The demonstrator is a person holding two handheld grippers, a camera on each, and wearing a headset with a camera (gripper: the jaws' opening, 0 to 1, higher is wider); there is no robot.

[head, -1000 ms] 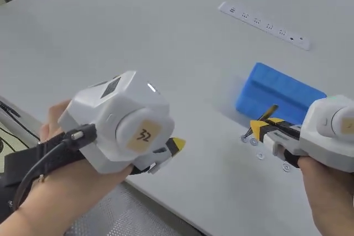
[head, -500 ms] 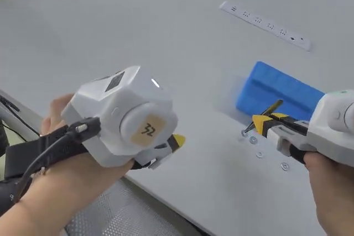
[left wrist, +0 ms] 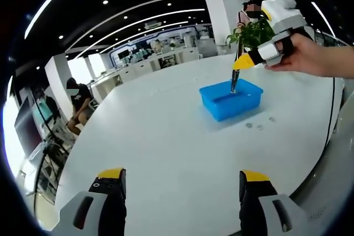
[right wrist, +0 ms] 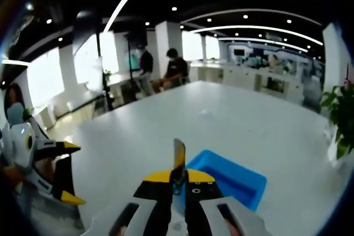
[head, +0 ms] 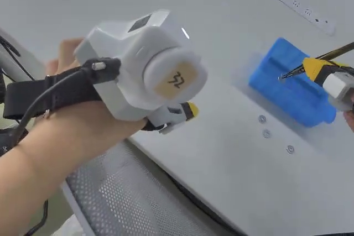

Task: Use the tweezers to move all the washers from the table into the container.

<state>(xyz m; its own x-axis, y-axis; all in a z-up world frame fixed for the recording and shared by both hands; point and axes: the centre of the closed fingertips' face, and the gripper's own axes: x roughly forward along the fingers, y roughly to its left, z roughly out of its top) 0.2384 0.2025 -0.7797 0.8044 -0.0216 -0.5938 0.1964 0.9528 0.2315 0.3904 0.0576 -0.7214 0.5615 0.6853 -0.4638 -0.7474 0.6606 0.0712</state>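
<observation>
Nearest of all, the left gripper (head: 183, 115) is held low over the near edge of the white table (head: 221, 153), and a black strap (head: 27, 100) is seen around the hand (head: 88, 136) that holds it. In the left gripper view its two yellow-tipped jaws are seen wide apart, with nothing held between them. A grey mesh surface (head: 121, 197) is seen just below the table edge. A little further out, three small washers (head: 266, 134) are seen lying flat on the table, near each other but not touching, just in front of the blue container (head: 296, 103). The container is an open blue box, and it is set on the table right behind the washers. The right gripper (head: 315, 70) is held above the container, and its jaws are pressed together on the tweezers (head: 292, 72). In the right gripper view the tweezers are seen sticking up from between the two yellow jaw tips, with the blue box behind them. The tweezers are pointed down at the open box, and in the left gripper view their tips are seen inside its rim. Whether a washer is pinched in the tips cannot be told, because they are too small to be made out. Further across the table a long white power strip (head: 290, 2) is laid flat, well apart from the container. Far behind, a green plant (left wrist: 251, 34) and a seated person (left wrist: 80, 106) are seen.
</observation>
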